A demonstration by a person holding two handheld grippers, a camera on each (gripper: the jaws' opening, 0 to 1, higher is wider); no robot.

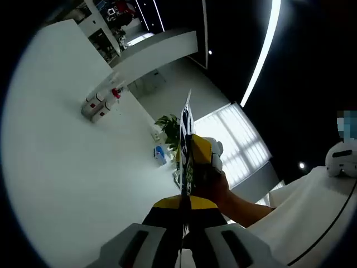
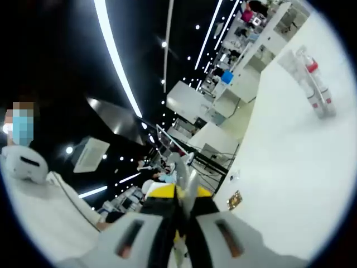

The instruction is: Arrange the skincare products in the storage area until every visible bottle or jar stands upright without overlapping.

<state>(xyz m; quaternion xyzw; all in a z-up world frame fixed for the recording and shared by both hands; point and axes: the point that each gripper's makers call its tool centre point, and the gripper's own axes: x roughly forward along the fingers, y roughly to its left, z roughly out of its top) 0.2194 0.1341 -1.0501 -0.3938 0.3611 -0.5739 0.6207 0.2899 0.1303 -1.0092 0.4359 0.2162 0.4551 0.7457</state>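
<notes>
Both pairs of fingers are pressed together with no gap showing between them and nothing held. In the left gripper view the left gripper [image 1: 184,223] rises from the bottom with its grey fingers [image 1: 139,245] meeting along a thin line under a yellow-and-black body; just beyond it the right gripper [image 1: 195,162] comes in edge-on, held by a hand [image 1: 220,192]. In the right gripper view the right gripper [image 2: 181,223] shows the same closed, empty stance.

The skincare bottles [image 1: 100,106] stand as a small tight cluster on the white table [image 1: 67,184], well away from both grippers, near the table's far edge. They are slim and pale, some with red bands or labels, and one carries a red cap. In the right gripper view the skincare bottles [image 2: 312,84] appear as a close row of clear, tall shapes with red marks; whether they touch one another is too small to tell.

A green plant [image 1: 170,125] and a small blue object [image 1: 160,153] sit beyond the table's edge.
</notes>
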